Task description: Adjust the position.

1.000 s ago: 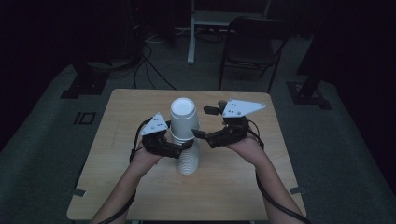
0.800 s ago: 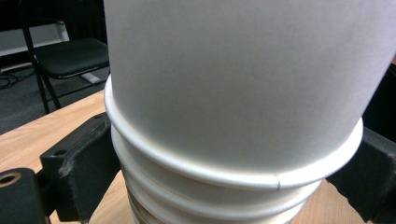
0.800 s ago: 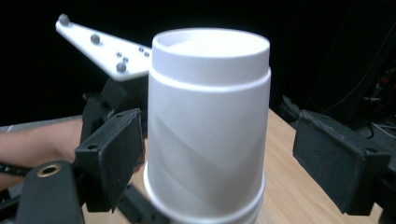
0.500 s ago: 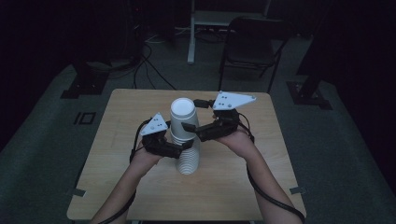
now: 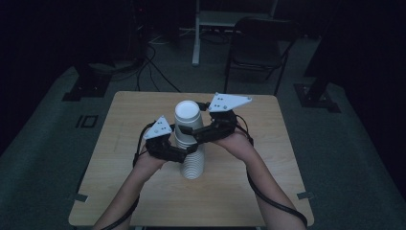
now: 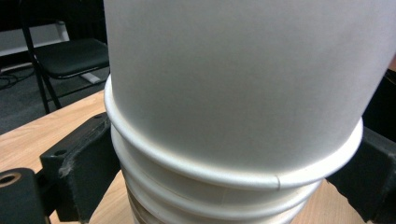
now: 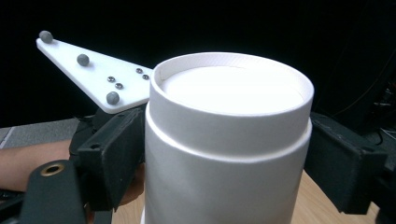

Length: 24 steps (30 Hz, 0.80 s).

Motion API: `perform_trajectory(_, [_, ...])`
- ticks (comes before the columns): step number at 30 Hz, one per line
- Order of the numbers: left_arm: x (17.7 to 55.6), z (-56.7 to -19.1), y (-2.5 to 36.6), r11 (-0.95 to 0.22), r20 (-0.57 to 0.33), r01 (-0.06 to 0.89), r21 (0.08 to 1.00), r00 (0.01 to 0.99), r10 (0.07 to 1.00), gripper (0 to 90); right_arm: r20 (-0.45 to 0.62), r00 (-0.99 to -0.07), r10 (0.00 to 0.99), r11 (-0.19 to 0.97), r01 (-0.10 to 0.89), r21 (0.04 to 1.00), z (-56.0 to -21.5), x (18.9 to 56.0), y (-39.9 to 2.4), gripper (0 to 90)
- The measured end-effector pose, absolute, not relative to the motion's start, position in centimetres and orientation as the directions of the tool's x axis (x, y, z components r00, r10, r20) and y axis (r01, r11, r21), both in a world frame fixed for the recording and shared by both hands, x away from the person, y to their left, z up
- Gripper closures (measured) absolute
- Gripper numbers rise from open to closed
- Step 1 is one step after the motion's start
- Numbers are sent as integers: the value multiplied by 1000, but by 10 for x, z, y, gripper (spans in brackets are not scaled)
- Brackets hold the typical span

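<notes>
High view, left to right: my left gripper (image 5: 184, 152) clamps the lower cups of one stack of white paper cups (image 5: 193, 163), standing upside down near the middle of the table (image 5: 268, 191). My right gripper (image 5: 194, 137) has its jaws closed on the top cup (image 5: 186, 117). To separate cleanly, I judge the left should pin the stack down while the right lifts straight up without crushing the wall. Count: one stack, two grippers; the cups are too many to number.
</notes>
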<state>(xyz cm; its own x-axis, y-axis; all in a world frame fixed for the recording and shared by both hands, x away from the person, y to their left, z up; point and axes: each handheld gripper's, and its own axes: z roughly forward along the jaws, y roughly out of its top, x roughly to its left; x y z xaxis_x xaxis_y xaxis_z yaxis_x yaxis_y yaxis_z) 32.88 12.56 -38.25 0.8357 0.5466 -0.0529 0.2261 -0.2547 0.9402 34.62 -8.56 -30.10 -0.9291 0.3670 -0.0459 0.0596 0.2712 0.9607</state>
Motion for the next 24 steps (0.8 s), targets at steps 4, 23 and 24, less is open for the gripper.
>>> perform_trajectory(4, [329,-383,126,-250,-52,222,942,836,547,54,-53,-927,370,273,54,961,-301,346,-85,193])
perform_trajectory(23, [329,-383,126,-252,-54,225,941,836,546,54,-60,-922,382,236,35,971,-278,342,-83,204])
perform_trajectory(24, [329,-383,126,-252,-54,225,941,836,546,54,-60,-923,379,231,32,972,-277,341,-83,204])
